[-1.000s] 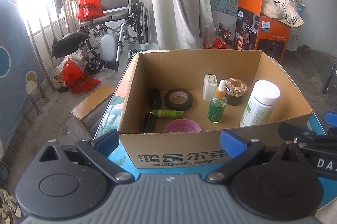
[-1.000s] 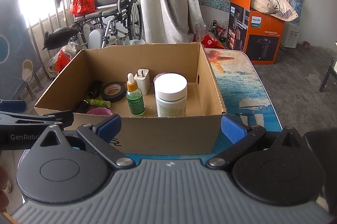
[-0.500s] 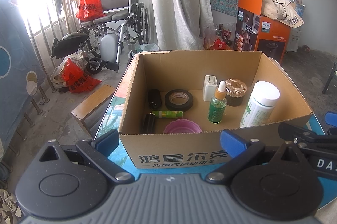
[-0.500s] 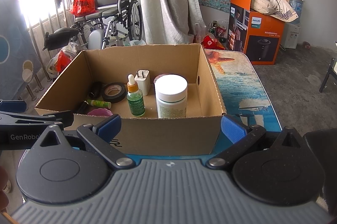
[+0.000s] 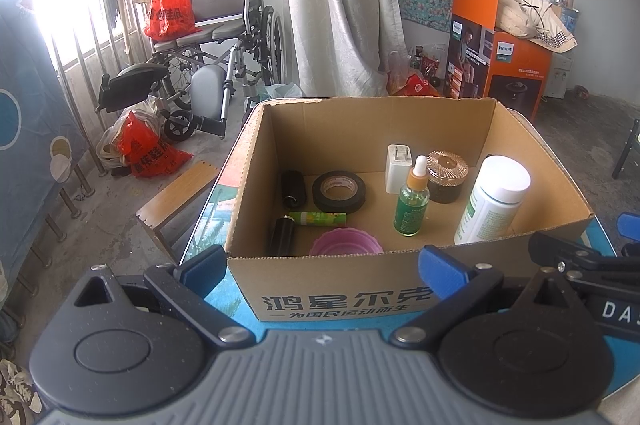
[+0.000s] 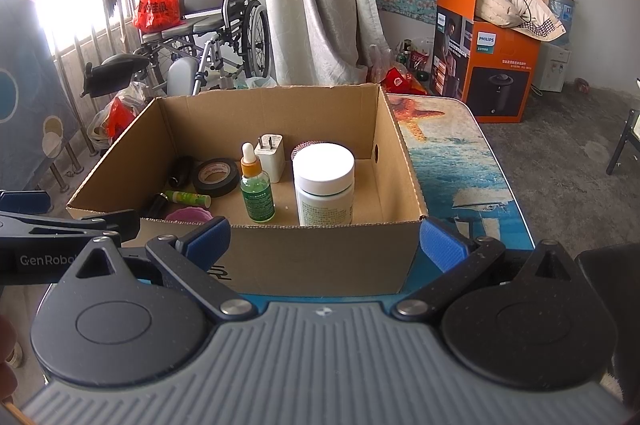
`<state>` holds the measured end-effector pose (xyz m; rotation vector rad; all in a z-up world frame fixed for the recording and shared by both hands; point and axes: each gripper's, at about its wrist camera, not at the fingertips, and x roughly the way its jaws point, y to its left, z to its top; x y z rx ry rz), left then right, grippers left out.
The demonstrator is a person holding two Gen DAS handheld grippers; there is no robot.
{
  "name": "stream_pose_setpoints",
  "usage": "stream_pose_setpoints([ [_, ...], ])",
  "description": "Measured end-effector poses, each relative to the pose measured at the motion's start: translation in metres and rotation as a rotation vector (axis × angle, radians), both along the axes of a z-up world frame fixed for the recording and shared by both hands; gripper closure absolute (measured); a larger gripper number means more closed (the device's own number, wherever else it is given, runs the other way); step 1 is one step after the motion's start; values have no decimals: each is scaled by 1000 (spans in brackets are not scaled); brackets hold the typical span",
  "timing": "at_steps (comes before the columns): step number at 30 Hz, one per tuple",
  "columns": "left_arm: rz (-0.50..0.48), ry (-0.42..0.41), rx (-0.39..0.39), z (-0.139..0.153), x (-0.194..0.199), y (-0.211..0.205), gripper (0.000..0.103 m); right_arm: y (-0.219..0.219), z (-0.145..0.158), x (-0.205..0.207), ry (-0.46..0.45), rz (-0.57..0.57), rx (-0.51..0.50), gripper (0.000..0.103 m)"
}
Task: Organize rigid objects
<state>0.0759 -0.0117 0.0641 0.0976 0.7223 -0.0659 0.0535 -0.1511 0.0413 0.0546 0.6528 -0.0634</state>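
**Both grippers empty, items boxed**

Left gripper [image 5: 320, 267] spread wide, holding nothing, before cardboard box [image 5: 340, 289]. Right gripper [image 6: 324, 241] likewise wide, empty. Inside box: white jar [image 6: 324, 185], green dropper bottle [image 5: 411, 203], tape roll [image 5: 339, 191], charger [image 5: 398, 169], pink cup [image 5: 346, 245].

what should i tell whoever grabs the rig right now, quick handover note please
Left gripper: jaws open, empty, held at the near wall of the brown cardboard box.
Right gripper: jaws open, empty, at the same near wall.
In the box, upright: white-capped white plastic bottle, green glass dropper bottle, white charger plug, round gold-lidded jar.
Lying flat: black tape roll, green tube, two black cylinders, pink ribbed cup.
Done: every small item in view is boxed.
Left: nothing loose shows on the printed tabletop; check outside the views.
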Motion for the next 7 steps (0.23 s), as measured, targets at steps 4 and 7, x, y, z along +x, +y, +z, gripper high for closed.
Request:
stream_pose_setpoints([
  [4,2,1,0,1,0,-1,0,0,0,0,0,0,0,1],
  [7,1,1,0,1,0,-1,0,0,0,0,0,1,0,1],
])
